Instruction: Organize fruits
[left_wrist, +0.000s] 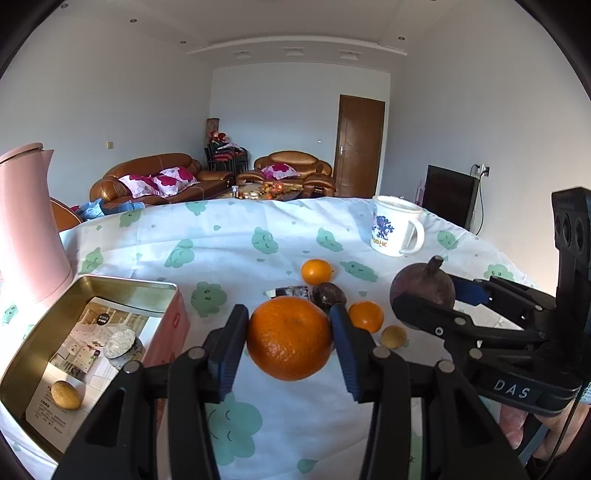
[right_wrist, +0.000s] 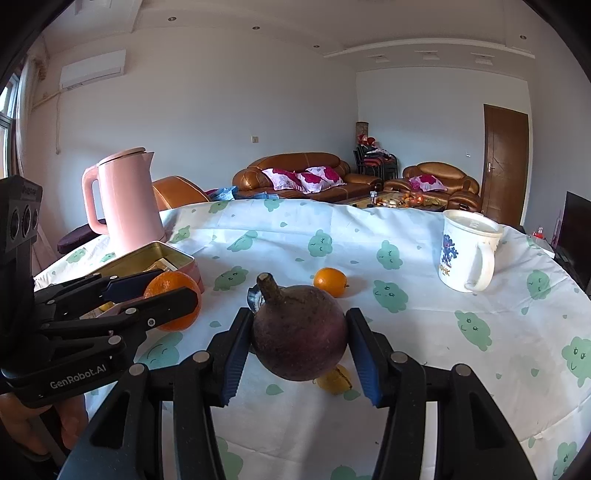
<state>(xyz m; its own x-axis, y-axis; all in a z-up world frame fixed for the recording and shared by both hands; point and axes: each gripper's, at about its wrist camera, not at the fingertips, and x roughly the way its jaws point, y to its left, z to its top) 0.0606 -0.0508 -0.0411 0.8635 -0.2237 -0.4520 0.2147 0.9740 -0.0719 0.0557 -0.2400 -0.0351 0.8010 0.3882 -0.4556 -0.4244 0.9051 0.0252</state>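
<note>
Cloud-print tablecloth (left_wrist: 236, 236) with open tin (left_wrist: 55, 332) at left. Left gripper (left_wrist: 290, 345) pinches a mandarin (left_wrist: 290, 338); right gripper (right_wrist: 299, 347) pinches a dark purple fruit (right_wrist: 300, 332) — both lifted. Risk: round skins may slip out if squeeze eases — rolling off.

pink kettle (right_wrist: 125, 195), white mug (right_wrist: 467, 254), cloud-print tablecloth (right_wrist: 424, 325)

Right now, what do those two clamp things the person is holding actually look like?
Both are black plastic tongs with linked bars joined by silver rivets and ribbed blue pads on the fingers. The right gripper carries white "DAS" lettering, a box with round lenses and a thin black cable. The left gripper reads "GenRobot.AI" and has the same lens box. Bare fingers grip each handle; no sleeves show.
</note>
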